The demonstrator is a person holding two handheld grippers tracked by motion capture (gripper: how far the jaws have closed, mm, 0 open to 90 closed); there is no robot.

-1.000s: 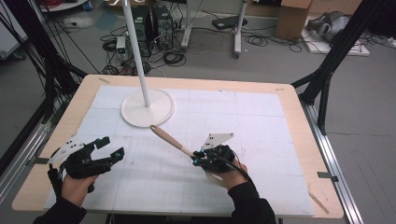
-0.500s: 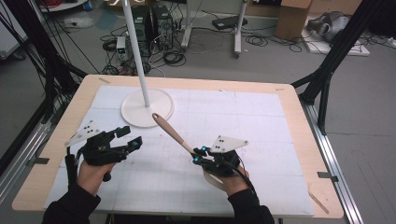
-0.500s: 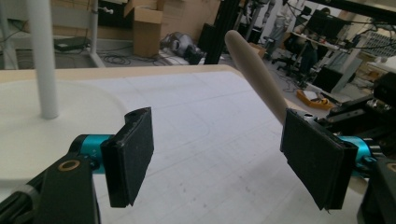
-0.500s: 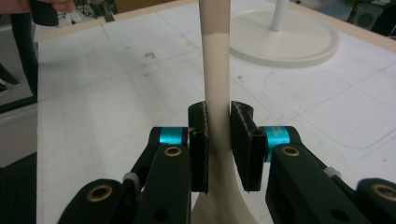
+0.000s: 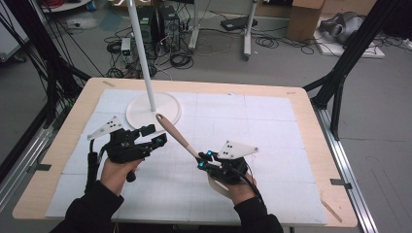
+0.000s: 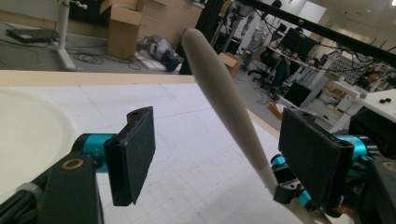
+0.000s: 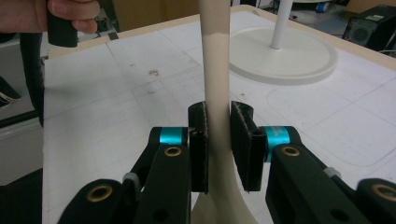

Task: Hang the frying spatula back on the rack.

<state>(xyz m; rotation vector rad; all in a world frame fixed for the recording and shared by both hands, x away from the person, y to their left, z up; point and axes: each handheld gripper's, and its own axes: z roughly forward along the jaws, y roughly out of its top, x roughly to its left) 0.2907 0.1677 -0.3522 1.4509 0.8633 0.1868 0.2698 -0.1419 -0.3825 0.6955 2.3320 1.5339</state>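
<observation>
A pale wooden spoon (image 5: 177, 136) is held off the mat by my right gripper (image 5: 204, 158), its handle slanting up and to the left and its wide end under the hand. In the right gripper view the jaws of my right gripper (image 7: 217, 112) are shut on the neck of the wooden spoon (image 7: 215, 56). My left gripper (image 5: 154, 136) hovers open just left of the handle. In the left gripper view the spoon handle (image 6: 219, 88) rises between the wide-apart pads (image 6: 133, 154) of my left gripper (image 6: 219, 149), touching neither. How deep it sits between them I cannot tell.
A white round stand base (image 5: 167, 114) with a thin upright pole (image 5: 143, 53) sits on the white gridded mat (image 5: 272, 126) just beyond the spoon's tip. The wooden table edge (image 5: 311, 121) frames the mat. Cables and boxes lie on the floor beyond.
My left gripper has moved right and forward, up to the spoon handle. The right gripper has shifted slightly left and swung the handle tip farther toward the stand.
</observation>
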